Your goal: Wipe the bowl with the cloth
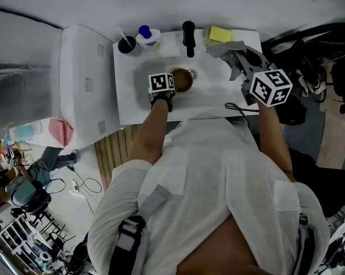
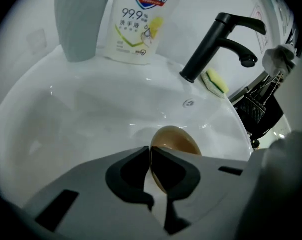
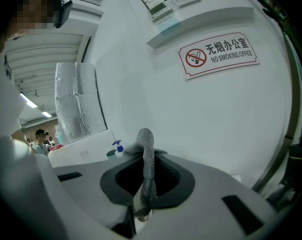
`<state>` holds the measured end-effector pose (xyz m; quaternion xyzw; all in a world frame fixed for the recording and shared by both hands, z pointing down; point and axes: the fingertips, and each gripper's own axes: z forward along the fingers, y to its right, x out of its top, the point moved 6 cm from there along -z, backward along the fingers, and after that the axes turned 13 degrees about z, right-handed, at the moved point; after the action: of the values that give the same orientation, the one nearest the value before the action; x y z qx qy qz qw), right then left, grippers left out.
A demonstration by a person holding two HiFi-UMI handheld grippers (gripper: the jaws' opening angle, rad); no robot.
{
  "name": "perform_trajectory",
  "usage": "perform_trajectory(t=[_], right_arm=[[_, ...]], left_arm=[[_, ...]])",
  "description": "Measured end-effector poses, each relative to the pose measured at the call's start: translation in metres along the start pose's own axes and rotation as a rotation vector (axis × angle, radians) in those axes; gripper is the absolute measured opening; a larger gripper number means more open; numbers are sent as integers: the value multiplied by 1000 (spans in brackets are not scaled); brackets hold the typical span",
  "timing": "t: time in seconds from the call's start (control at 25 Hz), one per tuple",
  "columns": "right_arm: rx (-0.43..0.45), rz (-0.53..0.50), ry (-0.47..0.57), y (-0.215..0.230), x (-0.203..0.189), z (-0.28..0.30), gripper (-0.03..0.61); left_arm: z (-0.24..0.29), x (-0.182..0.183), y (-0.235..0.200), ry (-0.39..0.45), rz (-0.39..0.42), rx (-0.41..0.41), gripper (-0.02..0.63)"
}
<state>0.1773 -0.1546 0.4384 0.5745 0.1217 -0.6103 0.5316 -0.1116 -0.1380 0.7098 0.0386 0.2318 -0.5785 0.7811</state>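
Pinching the rim of the brown bowl [image 2: 178, 140] low in the white sink [image 2: 65, 114] with the left gripper [image 2: 149, 151], jaws all but together on that thin edge, and clamping a fold of grey cloth [image 3: 146, 174] tight in the right gripper [image 3: 143, 156], raised well to the right of the sink and aimed at the wall. Risking, by the look of it, a bowl twisting free or tipping under wiping pressure, given so slight a hold on a smooth rim. Seen only from the left gripper view, the pinch itself, near the black tap [image 2: 216, 44]; only from the head view, the wide gap between cloth and bowl.
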Motion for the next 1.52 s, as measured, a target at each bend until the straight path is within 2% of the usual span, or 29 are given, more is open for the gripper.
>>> perform_trajectory(t=[0.24,0.32,0.48,0.64,0.8,0.92,1.12,1.24,1.32,1.44,1.52], right_arm=[[2,-12,-8,-3,1,2,41],[6,-14,-10,-5,1,4,41],[18,-12,-4,-8,2,8,41],[34,-7,25,-9,7,9,41],[57,-2,84,-10,17,3,41],[74,-14,130,-11,28,-7,41],[117,-55,224,-19,45,-29,41],[140,-105,289,-26,53,-43,41],[150,-135,323,-31,57,-52,40],[156,-175,337,-43,62,-62,38],[160,-203,348,-49,64,-66,38]], left_arm=[[6,-7,-2,27,-25,-50,31],[5,-6,-2,55,-42,-82,139],[-12,0,-7,129,-35,-108,164],[-46,9,-19,254,-56,-110,163],[-103,23,-33,454,-78,-126,121],[-159,37,-34,644,-31,-144,45],[-261,67,-20,1006,105,-117,26],[-308,73,-8,1173,195,-74,26],[-328,74,-2,1220,251,-44,25],[-346,74,6,1212,354,6,26],[-354,76,9,1209,394,22,26]])
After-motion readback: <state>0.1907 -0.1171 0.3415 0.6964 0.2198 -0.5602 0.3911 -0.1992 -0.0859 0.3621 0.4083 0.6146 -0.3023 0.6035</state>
